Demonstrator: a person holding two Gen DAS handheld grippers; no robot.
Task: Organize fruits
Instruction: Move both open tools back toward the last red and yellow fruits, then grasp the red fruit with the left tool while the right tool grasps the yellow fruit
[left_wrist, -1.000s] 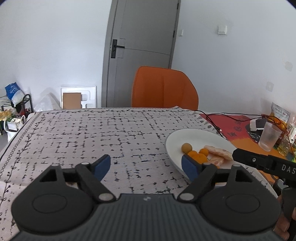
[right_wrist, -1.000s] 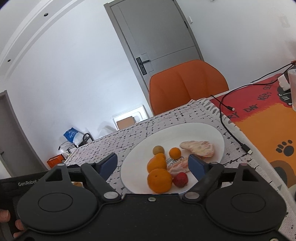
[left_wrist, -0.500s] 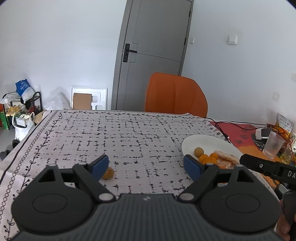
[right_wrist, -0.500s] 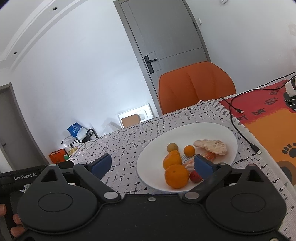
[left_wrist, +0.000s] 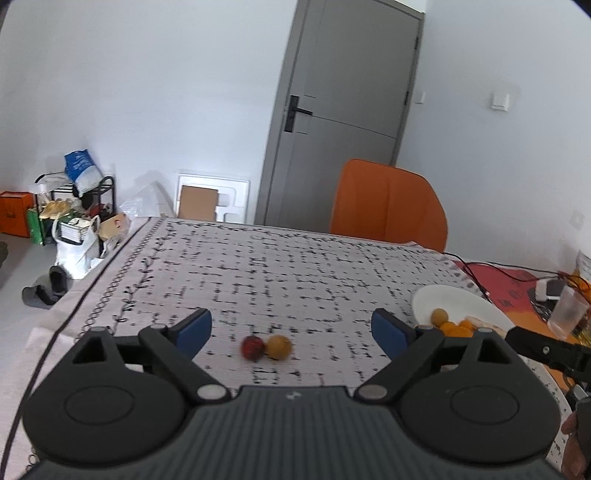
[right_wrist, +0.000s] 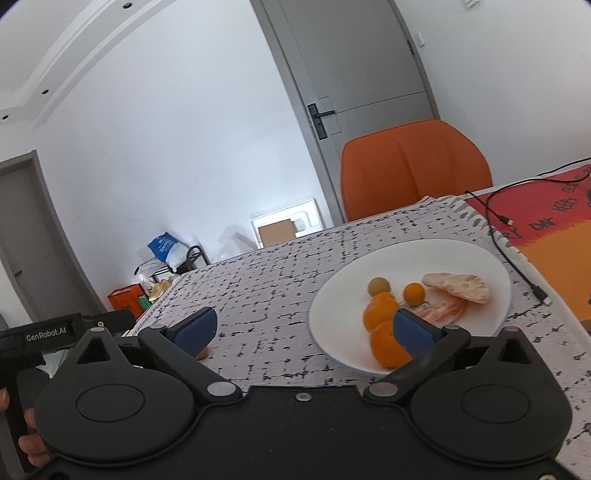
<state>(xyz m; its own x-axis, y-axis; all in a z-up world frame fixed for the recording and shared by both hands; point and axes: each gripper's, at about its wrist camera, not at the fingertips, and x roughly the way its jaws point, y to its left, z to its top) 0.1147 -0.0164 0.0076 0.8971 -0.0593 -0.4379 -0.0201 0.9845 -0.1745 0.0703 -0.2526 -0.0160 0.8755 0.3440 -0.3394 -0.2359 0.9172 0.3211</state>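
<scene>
Nearest in the left wrist view, the left tool (left_wrist: 291, 328) is held with its jaws spread wide and nothing between them. It is aimed along the counter (left_wrist: 280, 273) so that two loose fruits fall within the gap ahead: a red fruit (left_wrist: 253, 347) and a yellow-orange fruit (left_wrist: 279, 346), touching one another on the patterned cloth. This alignment is judged to be preparation for picking one of them up. As the pair is in contact, closing on one may nudge the other and set it rolling.

In the right wrist view, the right tool (right_wrist: 303, 326) is likewise released and empty, held low over the near edge of the counter. Just beyond its right fingertip the white plate (right_wrist: 476, 258) is seen, which serves as the collecting point for the fruits. On it lie two oranges (right_wrist: 380, 314) stacked front to back, a small orange fruit (right_wrist: 413, 292), a small tan round fruit (right_wrist: 379, 286), and peeled citrus pieces (right_wrist: 458, 286) toward the right rim. A small yellow-orange object, partly hidden behind the left fingertip, cannot be identified with certainty.

The plate is well apart from the two loose fruits, so a carry across the cloth is judged necessary. Farther back, an orange chair (left_wrist: 388, 203) stands against the counter's far edge, before a grey door (left_wrist: 347, 110).
</scene>
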